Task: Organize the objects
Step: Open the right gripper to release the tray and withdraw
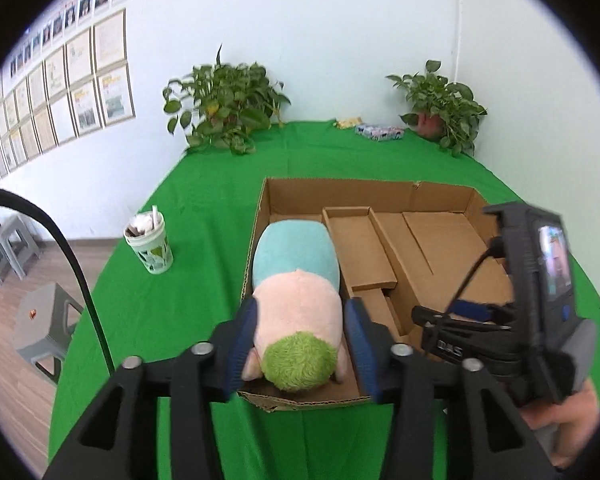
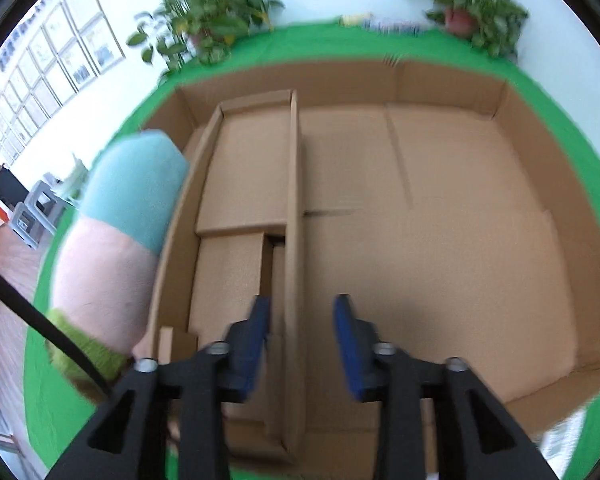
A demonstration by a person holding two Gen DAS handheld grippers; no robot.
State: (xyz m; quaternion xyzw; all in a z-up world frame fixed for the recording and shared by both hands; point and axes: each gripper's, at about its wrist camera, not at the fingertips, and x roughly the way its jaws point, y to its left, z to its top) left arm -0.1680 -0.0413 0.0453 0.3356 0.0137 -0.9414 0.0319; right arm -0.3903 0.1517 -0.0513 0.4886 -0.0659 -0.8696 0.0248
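A plush toy (image 1: 298, 280) with a teal end, pink middle and green end lies in the left compartment of a cardboard box (image 1: 364, 194). My left gripper (image 1: 300, 312) has its blue pads (image 1: 246, 328) on both sides of the toy's pink part and is shut on it. In the right wrist view the toy (image 2: 120, 224) is at the box's (image 2: 500, 96) left wall. My right gripper (image 2: 302, 316) is open and empty above the box floor, astride a cardboard divider (image 2: 294, 208). It also shows in the left wrist view (image 1: 472, 312).
The box sits on a green cloth table (image 1: 204, 220). A green-and-white cup (image 1: 150, 242) stands left of the box. Two potted plants (image 1: 224, 108) (image 1: 440, 106) and small packets (image 1: 378, 132) are at the far edge. Grey stools (image 1: 40, 320) stand on the floor to the left.
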